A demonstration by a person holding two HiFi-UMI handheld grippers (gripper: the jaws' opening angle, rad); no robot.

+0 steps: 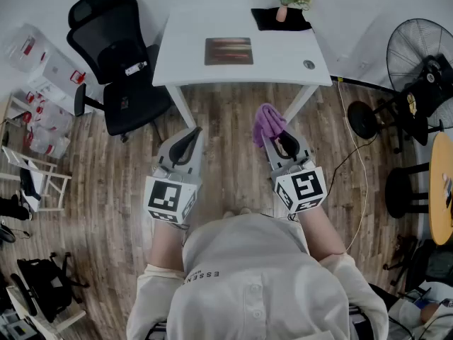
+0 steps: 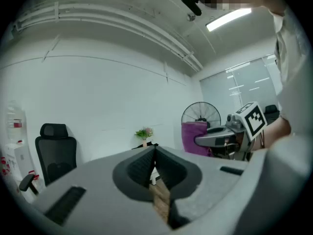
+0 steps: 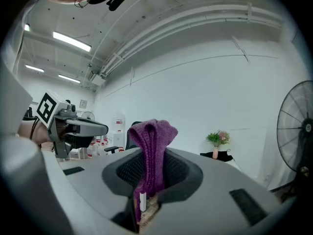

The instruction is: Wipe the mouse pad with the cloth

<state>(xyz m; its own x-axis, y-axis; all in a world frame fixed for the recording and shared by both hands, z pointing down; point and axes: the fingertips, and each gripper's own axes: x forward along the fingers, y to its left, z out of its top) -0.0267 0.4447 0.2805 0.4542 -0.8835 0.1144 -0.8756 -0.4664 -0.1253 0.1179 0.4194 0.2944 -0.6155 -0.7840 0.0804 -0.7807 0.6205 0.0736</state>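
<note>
My right hand-held gripper [image 3: 152,155] is clenched on the purple cloth [image 1: 267,122], whose bunched top hides the jaw tips in the head view. My left hand-held gripper [image 2: 155,150] is closed on nothing, tips touching. Both hang over the wood floor [image 1: 233,165], well short of the mouse pad [image 1: 228,51] on the white worktop [image 1: 283,59]; its pattern is too blurred to make out.

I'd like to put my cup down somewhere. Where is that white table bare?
The white table is bare left of the mouse pad, and on the right between the pad and the round cable hole. The far right corner is crowded: a small vase of flowers stands on a black cloth.
</note>
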